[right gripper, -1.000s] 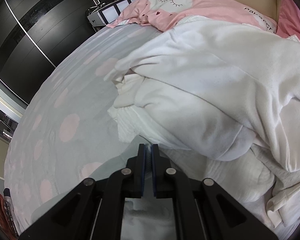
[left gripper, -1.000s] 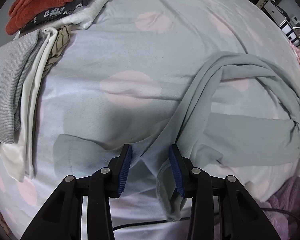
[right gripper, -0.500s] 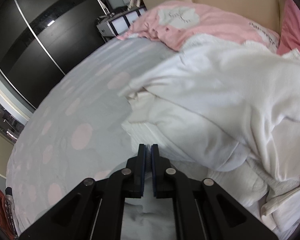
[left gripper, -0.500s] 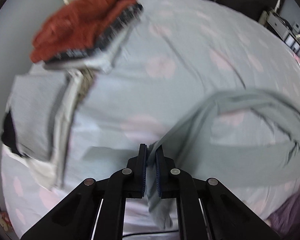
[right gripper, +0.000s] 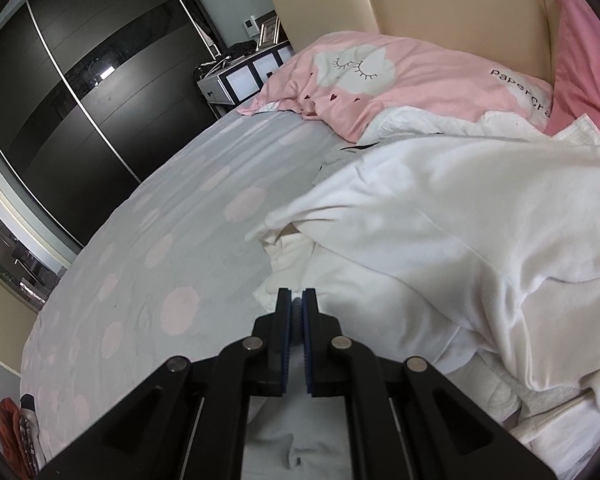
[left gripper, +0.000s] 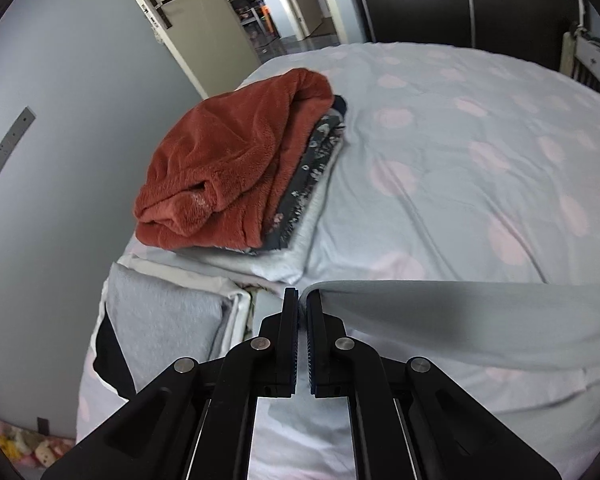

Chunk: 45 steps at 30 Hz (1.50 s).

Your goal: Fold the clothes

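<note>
Stretching between both tools, the grey garment (left gripper: 460,312) is kept taut above the bed (left gripper: 460,140): left gripper (left gripper: 302,304) and right gripper (right gripper: 297,308) are each clamped on its cloth, likely for a fold.

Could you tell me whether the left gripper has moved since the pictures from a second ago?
Yes. The left gripper has closed on the pale grey-green garment and lifted, tilting up toward the folded rust-red fleece.
</note>
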Available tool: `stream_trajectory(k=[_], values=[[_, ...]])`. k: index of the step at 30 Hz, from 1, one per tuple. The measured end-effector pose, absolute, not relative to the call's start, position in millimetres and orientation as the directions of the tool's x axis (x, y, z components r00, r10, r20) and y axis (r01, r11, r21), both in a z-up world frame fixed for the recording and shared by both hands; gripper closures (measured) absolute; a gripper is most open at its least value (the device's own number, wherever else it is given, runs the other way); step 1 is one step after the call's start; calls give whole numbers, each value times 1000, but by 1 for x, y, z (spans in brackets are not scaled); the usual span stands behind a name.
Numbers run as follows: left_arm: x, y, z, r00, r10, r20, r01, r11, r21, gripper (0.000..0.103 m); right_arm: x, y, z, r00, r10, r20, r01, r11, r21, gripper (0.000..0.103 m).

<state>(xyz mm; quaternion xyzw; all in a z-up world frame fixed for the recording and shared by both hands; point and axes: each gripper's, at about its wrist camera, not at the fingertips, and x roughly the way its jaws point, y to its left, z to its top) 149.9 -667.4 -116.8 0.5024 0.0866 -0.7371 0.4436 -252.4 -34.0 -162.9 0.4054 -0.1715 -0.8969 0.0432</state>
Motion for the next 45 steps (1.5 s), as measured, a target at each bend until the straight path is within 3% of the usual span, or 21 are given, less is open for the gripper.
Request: stream_trajectory(k=[8,15,24,28,30,39,45], values=[[103,-714,-149,5,-582,-814,743,-542,392,99,-294,-74,-153,-671,-119,-732,-45,-979,201,98],[43,-752,-201,81,-579,-812,721,-528,448,99,-343,-130,-188,-611,-49,-790,31,-999,38,98],[6,-780,-245,122,-554,-824,688,-551,472,93,-366,-141,-228,-513,-5,-858,43,-999,-20,95],[11,-790,-233,122,-560,-820,688,-548,476,81,-359,-140,-213,-517,-22,-856,67,-998,-15,88],[15,-795,-221,118,-576,-809,697,-532,481,70,-347,-138,-198,-537,-27,-843,60,-998,-7,85],[69,-802,-197,70,-498,-864,763,-531,368,58,-255,-108,-184,-519,-178,-836,15,-980,199,85],[109,-801,-229,34,-327,-945,840,-503,204,58,-217,-95,-207,-479,-223,-849,-23,-964,265,85]])
